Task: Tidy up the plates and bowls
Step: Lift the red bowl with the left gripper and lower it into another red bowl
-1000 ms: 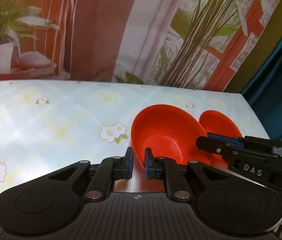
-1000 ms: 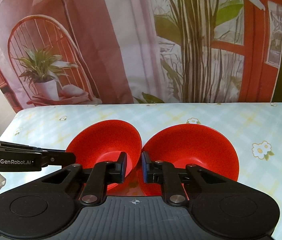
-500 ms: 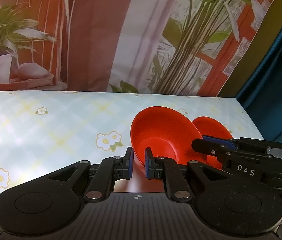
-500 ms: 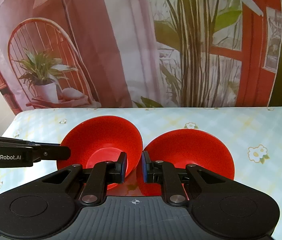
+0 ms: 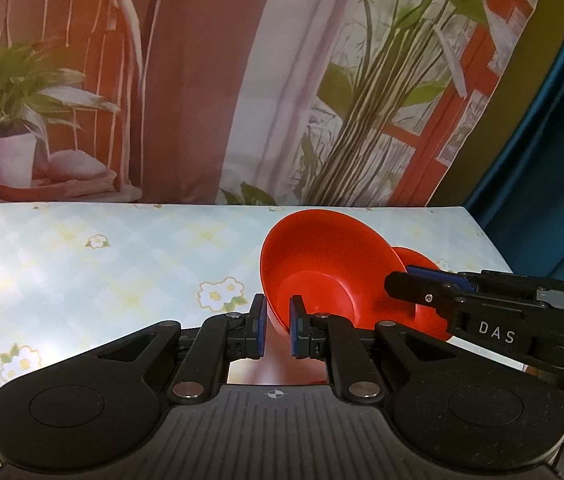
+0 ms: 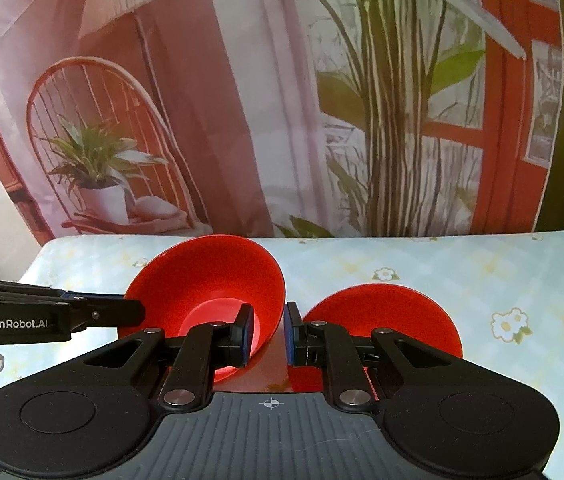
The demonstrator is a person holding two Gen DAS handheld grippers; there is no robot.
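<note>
Red bowl (image 5: 321,264) up front is pinched shut at its rim by both the left claw (image 5: 276,330) and the right claw (image 6: 268,336), tilted and apparently off the worktop (image 6: 481,272), second red bowl (image 6: 381,320) loose just beyond it, so I'd say stacking's barely started, no plates visible.

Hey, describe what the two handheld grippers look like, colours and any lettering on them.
Both are matte black plastic with a ribbed body, two round discs and silver pivot pins. The left gripper and right gripper have black fingers faced with blue pads. Side lettering in white reads "GenRobot.AI" on the left one and "DAS" on the right.
</note>
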